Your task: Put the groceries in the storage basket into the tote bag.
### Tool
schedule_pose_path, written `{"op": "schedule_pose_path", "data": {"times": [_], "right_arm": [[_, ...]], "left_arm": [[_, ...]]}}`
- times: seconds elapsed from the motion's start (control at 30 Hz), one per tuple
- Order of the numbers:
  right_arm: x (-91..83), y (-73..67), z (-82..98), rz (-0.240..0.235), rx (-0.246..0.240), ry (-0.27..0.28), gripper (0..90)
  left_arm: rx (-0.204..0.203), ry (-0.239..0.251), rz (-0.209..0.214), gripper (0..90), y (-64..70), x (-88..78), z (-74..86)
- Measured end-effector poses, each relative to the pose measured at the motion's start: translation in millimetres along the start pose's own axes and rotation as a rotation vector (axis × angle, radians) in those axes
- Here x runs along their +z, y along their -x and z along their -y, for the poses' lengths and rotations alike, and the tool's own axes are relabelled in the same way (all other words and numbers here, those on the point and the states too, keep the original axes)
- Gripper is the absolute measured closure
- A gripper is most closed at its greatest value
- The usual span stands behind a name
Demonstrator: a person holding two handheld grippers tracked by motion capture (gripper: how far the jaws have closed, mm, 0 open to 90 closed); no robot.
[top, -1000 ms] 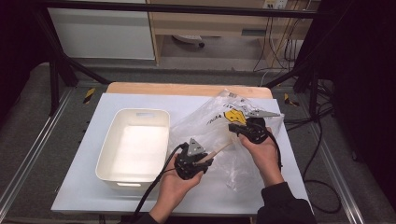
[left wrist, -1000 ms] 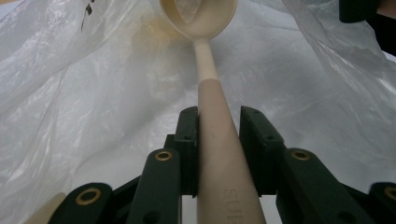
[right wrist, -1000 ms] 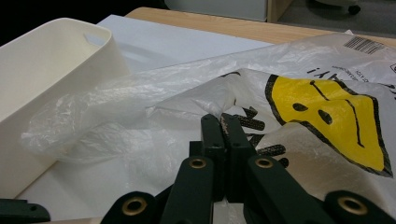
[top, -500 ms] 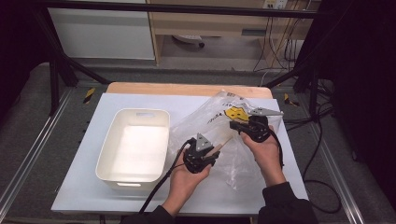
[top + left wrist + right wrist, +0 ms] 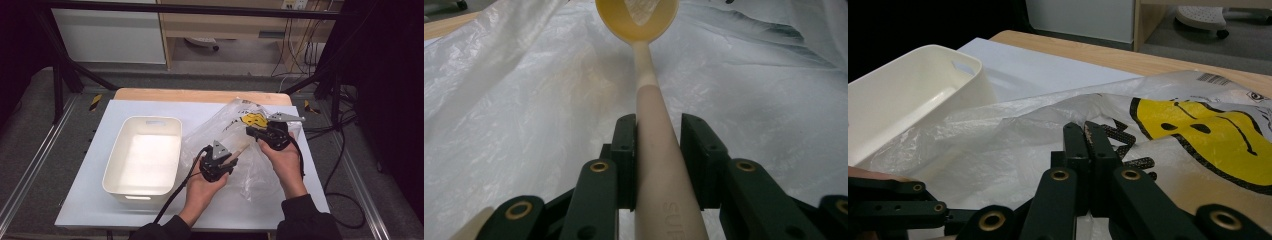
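Note:
A spoon with a beige handle (image 5: 659, 150) and a yellow bowl (image 5: 636, 17) points away into a crumpled clear plastic bag (image 5: 235, 125). My left gripper (image 5: 658, 125) is shut on the handle, and a flap of film covers part of the bowl. In the high view the left gripper (image 5: 232, 157) sits at the bag's near left edge with the handle (image 5: 241, 148) sticking out of it. My right gripper (image 5: 1085, 132) is shut on a fold of the bag (image 5: 1013, 135), beside its yellow smiley print (image 5: 1198, 130). From above, the right gripper (image 5: 252, 131) is on the bag's right side.
A white rectangular tub (image 5: 145, 155) stands empty to the left of the bag on the white table sheet (image 5: 100, 200); its rim (image 5: 908, 95) shows in the right gripper view. Cables trail from both grippers toward the near edge and the right.
My left gripper has moved slightly forward and right with the spoon. The right gripper has barely shifted on the bag.

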State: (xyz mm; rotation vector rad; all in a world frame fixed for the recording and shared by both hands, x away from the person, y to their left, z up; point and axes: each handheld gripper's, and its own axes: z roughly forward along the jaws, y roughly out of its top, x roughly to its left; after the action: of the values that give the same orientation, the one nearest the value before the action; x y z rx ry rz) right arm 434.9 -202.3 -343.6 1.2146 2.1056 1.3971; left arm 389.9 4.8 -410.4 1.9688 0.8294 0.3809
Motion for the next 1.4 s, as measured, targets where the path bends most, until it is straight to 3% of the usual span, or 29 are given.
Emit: {"op": "schedule_pose_path", "data": {"times": [0.4, 0.7, 1.03, 1.4], "right_arm": [[-2.9, -3.4, -11.9, -0.012, -0.01, 0.022, 90.0], [-1.4, -5.0, -11.7, -0.015, -0.011, 0.019, 90.0], [-1.2, -5.3, -11.7, -0.018, -0.01, 0.018, 90.0], [-2.5, -6.3, -12.9, -0.021, -0.01, 0.026, 90.0]], "left_arm": [[0.024, 0.045, -0.002, 68.7, 2.7, 16.1, -3.3], [0.065, 0.068, -0.032, 68.7, 3.6, 32.1, -13.6], [0.064, 0.073, -0.037, 68.7, 2.3, 43.4, -15.9], [0.081, 0.036, -0.048, 68.8, 0.5, 58.5, -7.3]]}}
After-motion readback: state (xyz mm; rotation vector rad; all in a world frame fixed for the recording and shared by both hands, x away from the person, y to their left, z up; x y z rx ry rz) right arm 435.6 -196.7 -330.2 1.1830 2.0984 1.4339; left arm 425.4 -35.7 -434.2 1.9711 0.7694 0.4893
